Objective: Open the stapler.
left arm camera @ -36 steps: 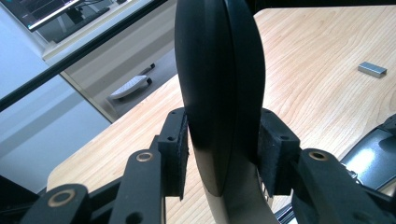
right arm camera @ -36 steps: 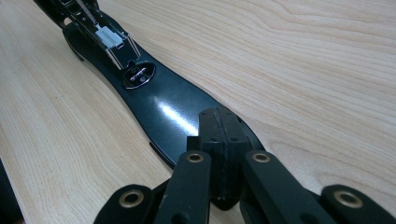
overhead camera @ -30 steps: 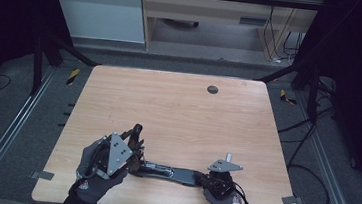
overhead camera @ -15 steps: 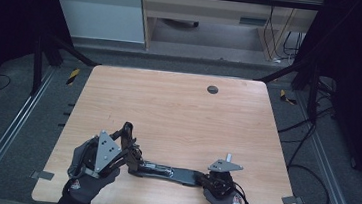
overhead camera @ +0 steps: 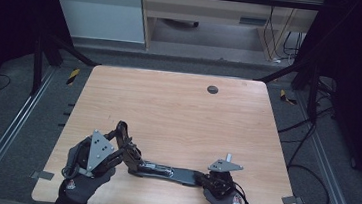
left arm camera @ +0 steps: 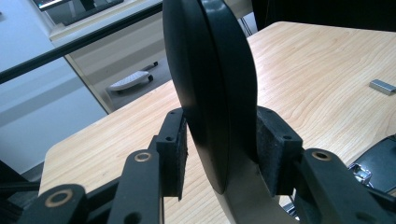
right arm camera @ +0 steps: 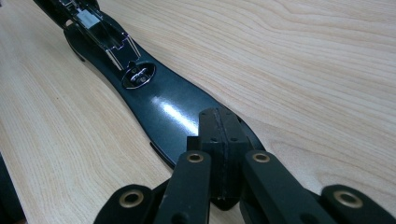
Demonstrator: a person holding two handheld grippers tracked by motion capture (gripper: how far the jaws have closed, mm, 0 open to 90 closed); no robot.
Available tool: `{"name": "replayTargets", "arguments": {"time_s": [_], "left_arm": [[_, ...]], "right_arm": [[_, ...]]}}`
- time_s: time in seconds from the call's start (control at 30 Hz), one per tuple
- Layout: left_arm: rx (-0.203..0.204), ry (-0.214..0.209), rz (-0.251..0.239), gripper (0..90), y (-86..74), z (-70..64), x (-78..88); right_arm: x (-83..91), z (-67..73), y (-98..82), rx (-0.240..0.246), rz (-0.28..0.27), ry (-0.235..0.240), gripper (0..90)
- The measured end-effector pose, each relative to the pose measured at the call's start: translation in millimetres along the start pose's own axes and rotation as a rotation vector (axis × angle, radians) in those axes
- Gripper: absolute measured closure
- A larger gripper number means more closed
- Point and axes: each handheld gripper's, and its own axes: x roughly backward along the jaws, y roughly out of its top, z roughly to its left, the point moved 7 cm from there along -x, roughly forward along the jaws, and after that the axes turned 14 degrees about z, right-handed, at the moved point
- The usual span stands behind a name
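Observation:
A black stapler (overhead camera: 167,172) lies swung open near the table's front edge. Its base (right arm camera: 159,107) rests flat on the wood, with the staple channel (right arm camera: 100,28) showing at the far end. My left gripper (overhead camera: 127,147) holds the stapler's rounded top arm (left arm camera: 210,70) raised on edge, its pads (left arm camera: 271,144) closed against both sides. At the other end, my right gripper (right arm camera: 219,126) is shut, pads together with nothing between them. Its tip rests on the end of the base (overhead camera: 197,178).
A small strip of staples (left arm camera: 382,87) lies on the wood beyond the stapler. A round dark grommet (overhead camera: 212,89) sits near the table's (overhead camera: 168,111) far edge. Metal rails run along both sides, and there is a shelf unit behind.
My left gripper has shifted a little to the left with the top arm still in its jaws. The right gripper has stayed put on the base.

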Motion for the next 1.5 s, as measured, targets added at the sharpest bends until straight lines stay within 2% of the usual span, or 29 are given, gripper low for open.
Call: {"name": "replayTargets", "arguments": {"time_s": [0.53,0.67,0.8,0.87,1.0,1.27,1.5], "left_arm": [[0.069,-0.017,-0.004,56.7,-9.7,12.1,2.9],[0.081,-0.021,-0.019,56.5,-11.7,15.9,3.3],[0.111,-0.03,-0.009,56.3,-16.4,18.8,4.8],[0.123,-0.017,0.0,55.8,-19.2,22.7,5.1],[0.181,-0.04,0.002,55.6,-28.1,32.5,5.4],[0.202,-0.04,-0.004,54.7,-34.7,37.1,6.4],[0.265,-0.052,-0.009,53.7,-47.3,46.1,6.3]], "right_arm": [[-0.1,0.2,0.0,-0.001,0.0,0.0,90.0],[-0.1,0.4,0.1,-0.003,0.002,0.002,90.0],[-0.1,0.6,0.1,-0.004,0.002,0.002,90.0],[-0.2,0.6,0.1,-0.004,0.002,0.002,90.0],[-0.4,0.0,0.3,-0.001,0.002,0.0,90.0],[-0.6,0.1,0.5,-0.001,0.0,0.002,90.0],[-0.8,0.1,0.8,-0.001,-0.001,0.003,90.0]]}}
